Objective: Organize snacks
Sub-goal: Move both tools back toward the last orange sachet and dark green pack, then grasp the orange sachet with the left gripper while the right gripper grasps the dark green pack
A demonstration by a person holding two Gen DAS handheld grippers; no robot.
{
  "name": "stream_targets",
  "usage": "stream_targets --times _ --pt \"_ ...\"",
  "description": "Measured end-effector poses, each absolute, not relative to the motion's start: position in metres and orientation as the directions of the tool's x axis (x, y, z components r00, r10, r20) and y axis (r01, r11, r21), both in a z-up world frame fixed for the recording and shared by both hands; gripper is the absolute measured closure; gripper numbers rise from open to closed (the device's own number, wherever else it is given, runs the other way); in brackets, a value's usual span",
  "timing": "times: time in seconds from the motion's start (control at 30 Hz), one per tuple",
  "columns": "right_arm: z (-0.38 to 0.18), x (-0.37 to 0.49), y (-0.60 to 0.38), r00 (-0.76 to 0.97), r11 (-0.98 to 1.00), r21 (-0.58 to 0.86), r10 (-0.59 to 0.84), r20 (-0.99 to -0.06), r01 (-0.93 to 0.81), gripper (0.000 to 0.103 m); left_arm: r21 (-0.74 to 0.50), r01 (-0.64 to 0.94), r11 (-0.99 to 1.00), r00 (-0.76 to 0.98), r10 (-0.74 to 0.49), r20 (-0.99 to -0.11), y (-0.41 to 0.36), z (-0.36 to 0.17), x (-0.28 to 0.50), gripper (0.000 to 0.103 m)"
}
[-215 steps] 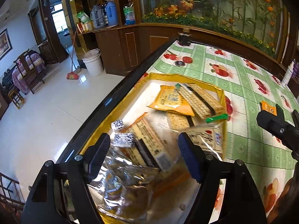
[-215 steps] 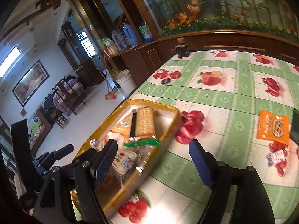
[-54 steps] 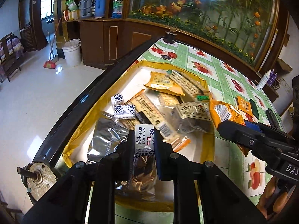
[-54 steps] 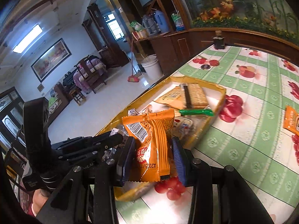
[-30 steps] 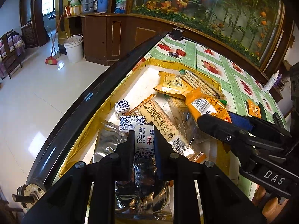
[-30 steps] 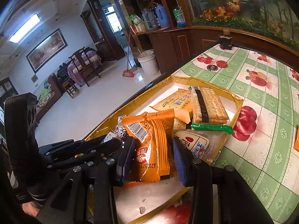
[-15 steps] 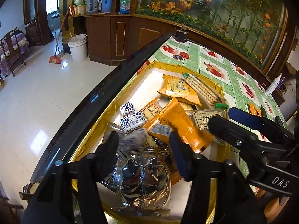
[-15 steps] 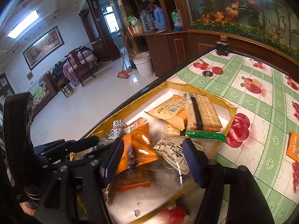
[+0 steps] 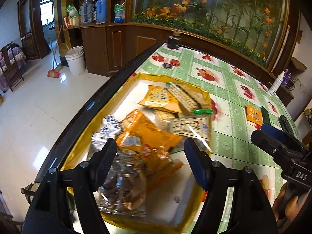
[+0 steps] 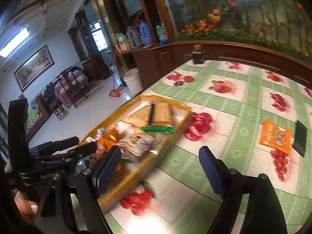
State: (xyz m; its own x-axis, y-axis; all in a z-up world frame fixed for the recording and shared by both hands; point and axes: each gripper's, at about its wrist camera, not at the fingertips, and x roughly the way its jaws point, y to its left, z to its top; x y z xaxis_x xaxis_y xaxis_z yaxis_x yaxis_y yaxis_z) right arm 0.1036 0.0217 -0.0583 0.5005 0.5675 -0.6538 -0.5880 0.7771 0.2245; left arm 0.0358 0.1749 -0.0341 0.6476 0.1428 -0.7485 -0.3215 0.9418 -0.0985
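Both tools have just been opening, and nothing is sitting between their fingers. The left tool (image 9: 150, 157) is gaping above the near end of the yellow tray (image 9: 124, 85), where the orange snack bag (image 9: 150, 136) is lying on other packets. The right tool (image 10: 159, 165) is hovering over the worktop (image 10: 243, 97) right of the tray, with a small orange packet (image 10: 276, 136) lying farther right.

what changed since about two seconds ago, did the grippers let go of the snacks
Yes. The left gripper let go of the small blue-and-white packet and the right gripper dropped the orange bag, which now lies in the yellow tray. Both sets of fingers have just been opening and hold nothing; the right one has swung out over the tablecloth. The cracker pack and the loose orange packet stayed put.
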Motion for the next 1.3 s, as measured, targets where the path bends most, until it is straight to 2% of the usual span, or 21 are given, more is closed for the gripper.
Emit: stream_targets --times 0.37,0.8,1.0,1.3 --pt "-0.087 0.131 -0.103 0.572 0.893 0.247 0.434 -0.696 -0.377 0.016 -0.081 -0.167 0.983 0.638 0.045 -0.768 0.096 -0.034 0.06 0.032" --pt "-0.101 0.196 -0.188 0.647 0.961 0.246 0.27 -0.713 -0.13 0.015 -0.013 0.03 0.999 0.597 -0.029 -0.802 0.002 -0.05 0.125 0.032" --pt "-0.105 0.242 -0.196 0.649 0.972 0.233 0.198 -0.734 -0.034 0.014 0.104 0.181 0.978 0.587 -0.023 -0.81 -0.034 -0.066 0.178 0.032" --pt "-0.121 0.287 -0.176 0.609 0.991 0.136 0.114 -0.785 -0.01 0.014 0.274 0.33 0.903 0.592 0.028 -0.805 -0.071 -0.086 0.229 0.032"
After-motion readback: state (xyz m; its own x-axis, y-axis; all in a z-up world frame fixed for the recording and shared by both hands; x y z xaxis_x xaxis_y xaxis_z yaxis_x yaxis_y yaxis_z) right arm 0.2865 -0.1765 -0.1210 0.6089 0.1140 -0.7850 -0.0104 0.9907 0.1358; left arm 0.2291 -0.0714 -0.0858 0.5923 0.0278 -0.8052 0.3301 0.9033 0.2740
